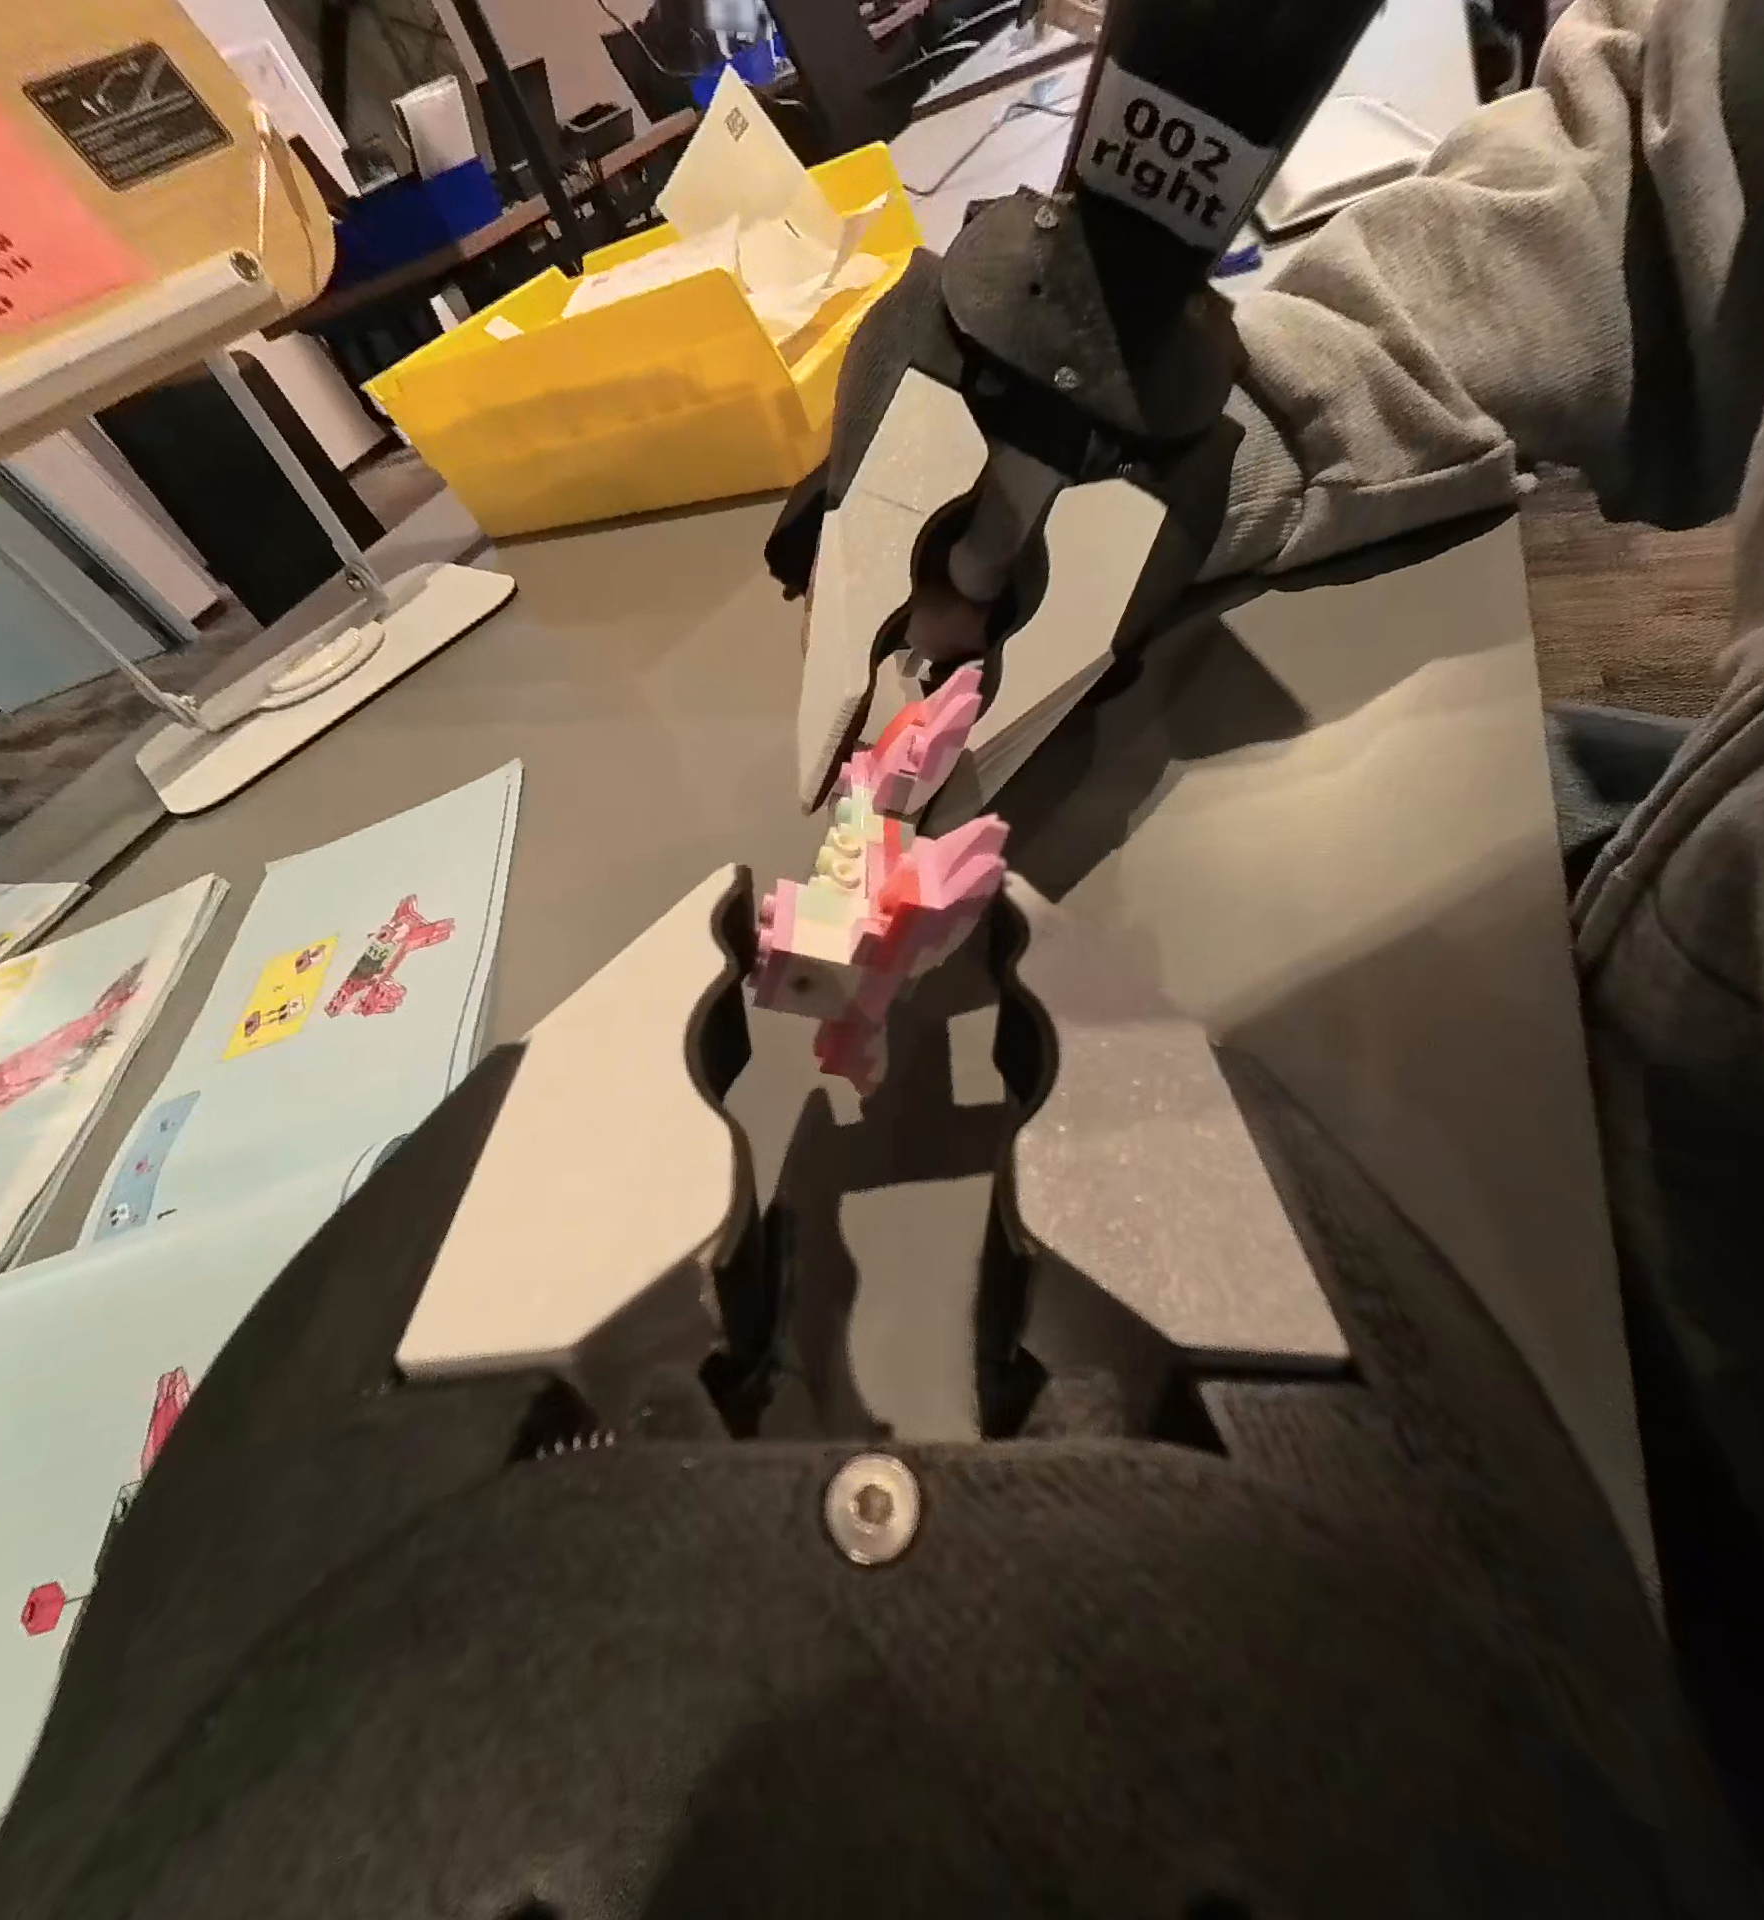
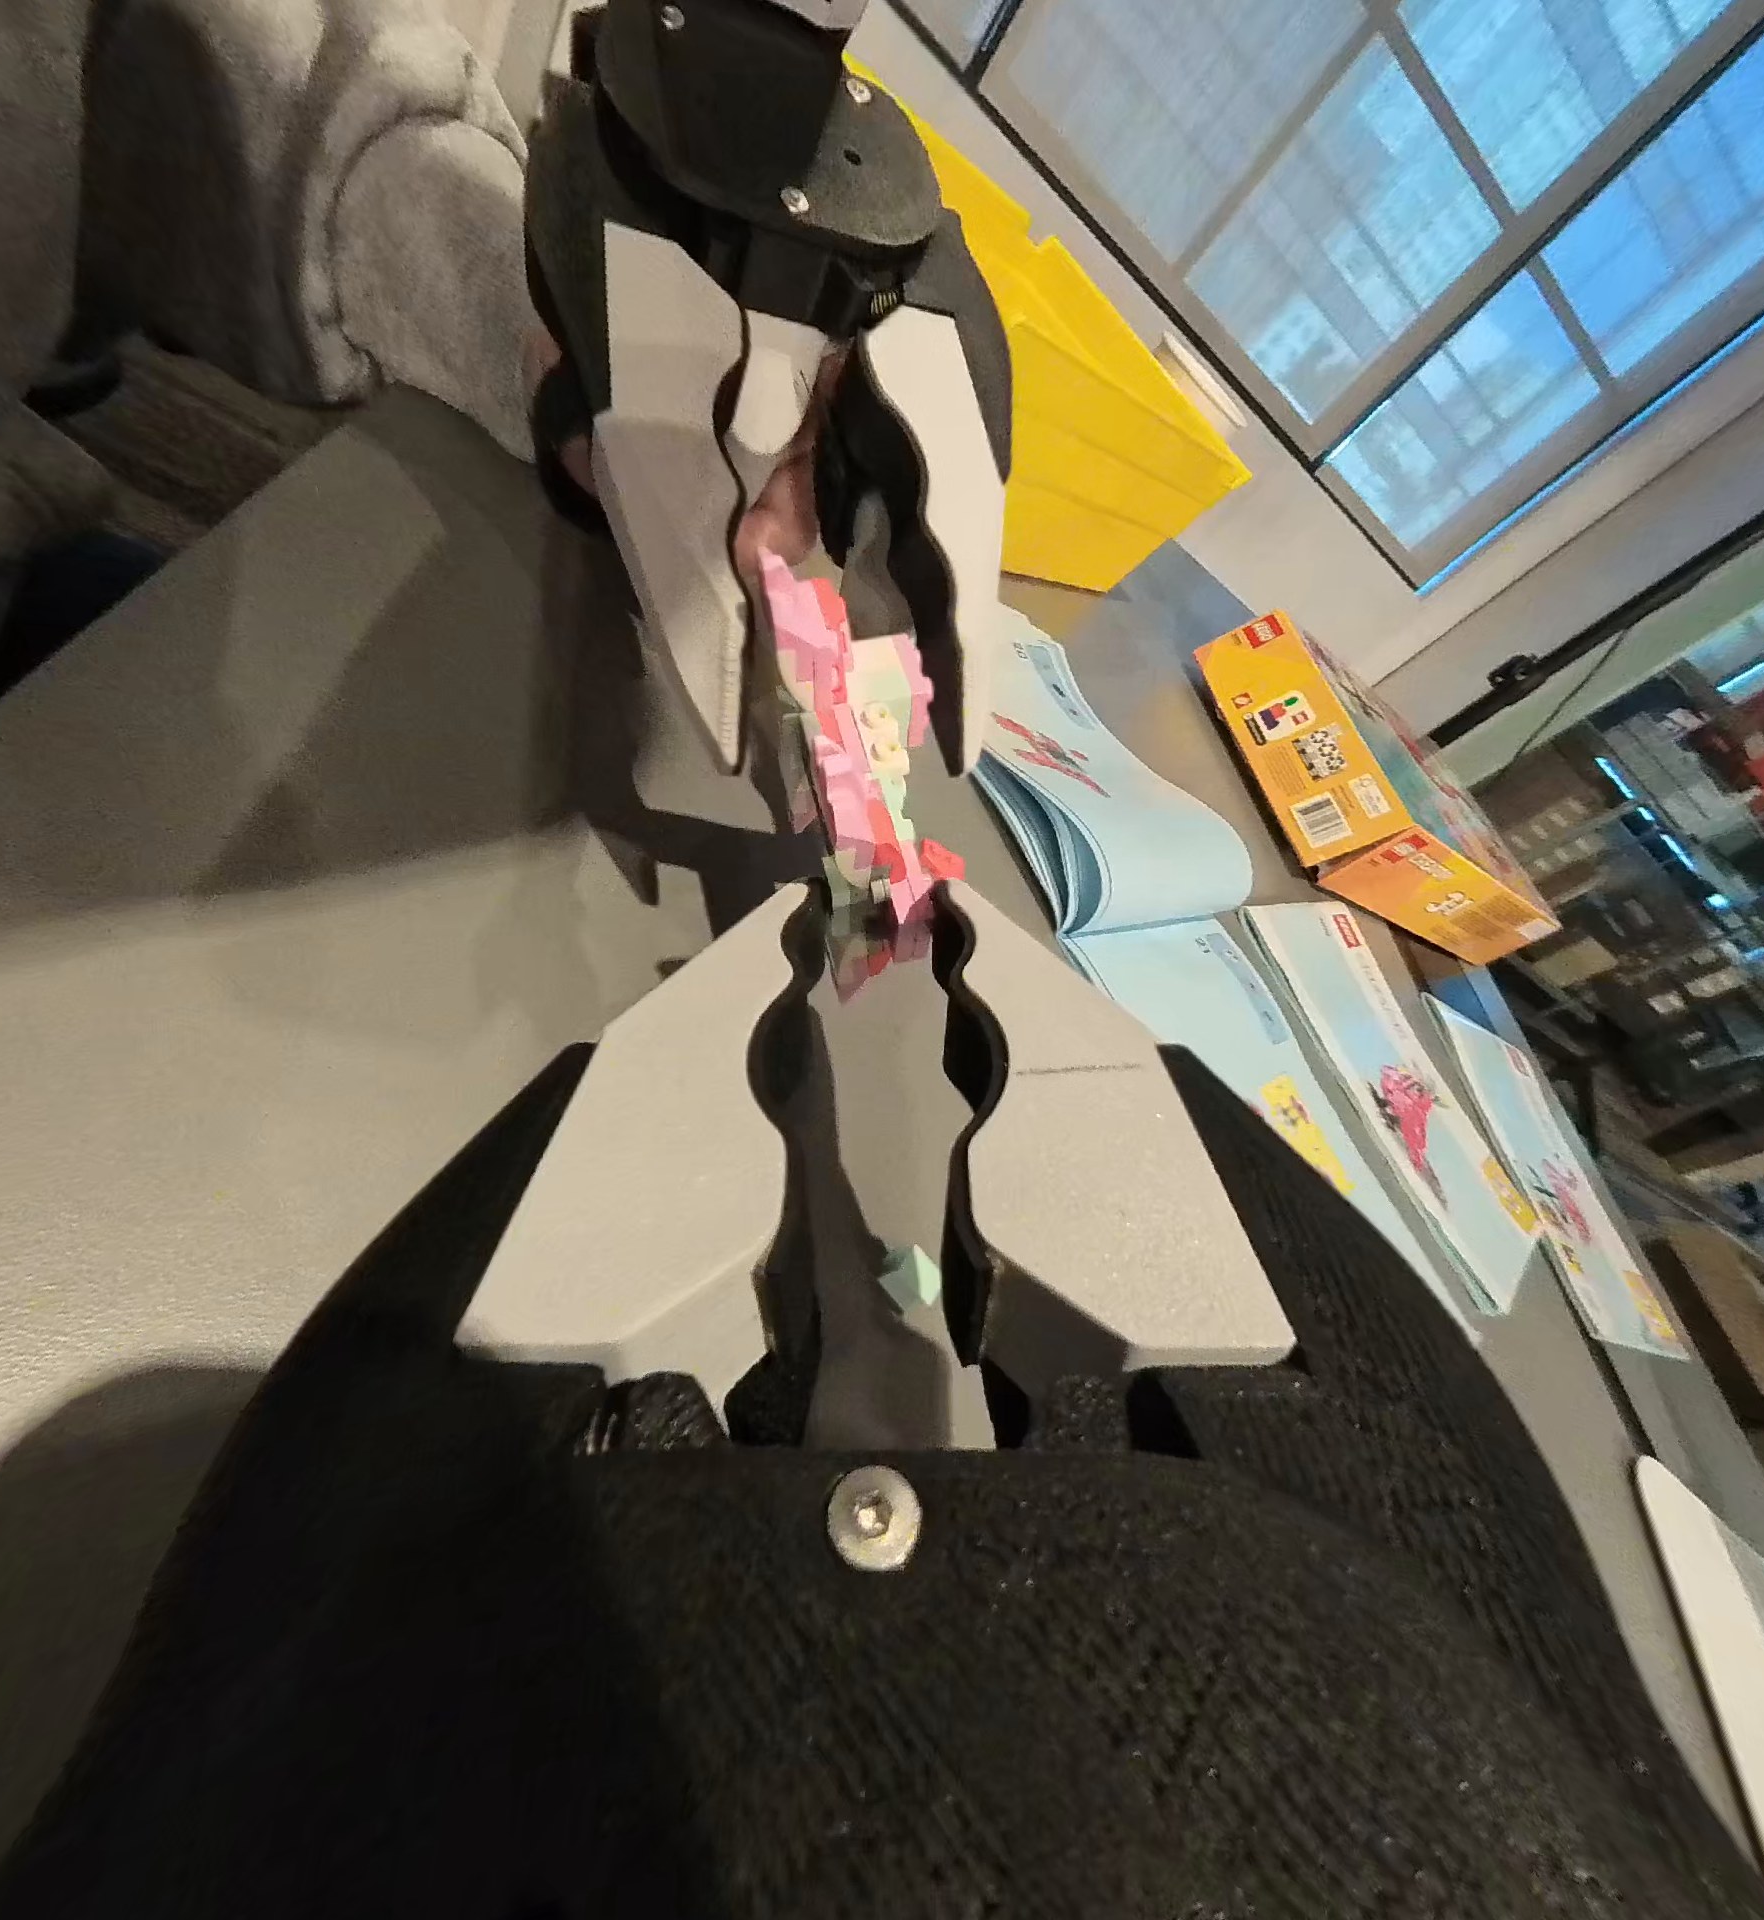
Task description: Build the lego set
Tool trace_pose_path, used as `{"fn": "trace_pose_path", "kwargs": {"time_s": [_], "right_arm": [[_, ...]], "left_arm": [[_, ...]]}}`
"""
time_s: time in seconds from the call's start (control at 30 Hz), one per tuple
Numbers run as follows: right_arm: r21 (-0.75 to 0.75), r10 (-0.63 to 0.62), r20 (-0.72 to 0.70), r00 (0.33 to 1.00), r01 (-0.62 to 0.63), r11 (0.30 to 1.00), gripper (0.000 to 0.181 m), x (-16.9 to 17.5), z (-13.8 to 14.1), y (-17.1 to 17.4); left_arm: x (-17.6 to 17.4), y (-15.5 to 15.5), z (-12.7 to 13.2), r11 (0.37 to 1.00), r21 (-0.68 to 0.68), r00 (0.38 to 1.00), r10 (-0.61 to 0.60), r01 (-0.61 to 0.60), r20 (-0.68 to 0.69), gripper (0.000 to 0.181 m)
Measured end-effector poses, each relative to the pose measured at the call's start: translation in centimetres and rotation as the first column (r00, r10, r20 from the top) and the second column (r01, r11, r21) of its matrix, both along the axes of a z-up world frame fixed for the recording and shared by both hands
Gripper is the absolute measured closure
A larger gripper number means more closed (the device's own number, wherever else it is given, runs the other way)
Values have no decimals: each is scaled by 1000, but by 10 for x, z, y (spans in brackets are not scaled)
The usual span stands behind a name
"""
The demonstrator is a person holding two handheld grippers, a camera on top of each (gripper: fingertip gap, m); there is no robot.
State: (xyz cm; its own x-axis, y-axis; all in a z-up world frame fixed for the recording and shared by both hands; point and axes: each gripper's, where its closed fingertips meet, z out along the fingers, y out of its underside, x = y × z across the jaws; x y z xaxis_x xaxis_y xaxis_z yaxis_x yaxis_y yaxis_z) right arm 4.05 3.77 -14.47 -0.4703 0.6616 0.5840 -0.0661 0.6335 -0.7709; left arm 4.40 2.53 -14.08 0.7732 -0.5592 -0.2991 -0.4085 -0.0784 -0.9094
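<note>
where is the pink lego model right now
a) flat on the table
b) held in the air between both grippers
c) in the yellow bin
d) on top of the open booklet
b: the lego model hangs above the table, with the left gripper pinching one end and the right gripper the other.

Pink lego model [image 1: 883,914] motion-blurred in left wrist view, stud detail smeared; far end buried between right gripper [image 1: 893,769] fingers. Near end of model [image 2: 873,831] tucked inside right gripper [image 2: 870,914] tips in right wrist view, contact faces hidden. Far end masked by left gripper [image 2: 847,764] fingers. Small mint brick [image 2: 907,1276] half behind finger edge, shape unclear. Yellow bin [image 1: 629,384] contents partly hidden behind wall. Instruction booklet [image 1: 265,1091] cut by left edge, drawings too small to read. Orange box [image 2: 1366,769] side blurred.
</note>
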Motion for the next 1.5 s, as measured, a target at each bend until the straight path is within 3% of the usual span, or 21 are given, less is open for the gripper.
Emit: {"fn": "trace_pose_path", "kwargs": {"time_s": [0.23,0.43,0.63,0.77,0.9,1.27,1.5], "right_arm": [[-43,41,46,998,-39,998,163,4,-2,-3],[-81,68,58,996,-63,995,163,7,0,-5],[-109,77,97,992,-67,992,162,7,-3,-6],[-148,27,41,999,-20,989,148,3,7,2],[-186,13,27,1000,-8,983,148,3,12,7],[-209,8,34,999,-1,978,155,3,13,9],[-227,4,27,1000,3,974,155,3,16,11]], "left_arm": [[1,3,-5,1000,7,998,18,-18,-65,145],[6,3,-7,1000,29,994,10,-7,-111,137],[5,5,-10,1000,-11,996,10,-11,-94,147],[-2,10,-8,994,-110,999,33,-28,42,147],[-5,12,-5,972,-232,970,23,35,242,147],[-11,13,3,901,-378,800,61,213,597,148],[-9,11,6,846,-415,688,81,336,721,148]]}}
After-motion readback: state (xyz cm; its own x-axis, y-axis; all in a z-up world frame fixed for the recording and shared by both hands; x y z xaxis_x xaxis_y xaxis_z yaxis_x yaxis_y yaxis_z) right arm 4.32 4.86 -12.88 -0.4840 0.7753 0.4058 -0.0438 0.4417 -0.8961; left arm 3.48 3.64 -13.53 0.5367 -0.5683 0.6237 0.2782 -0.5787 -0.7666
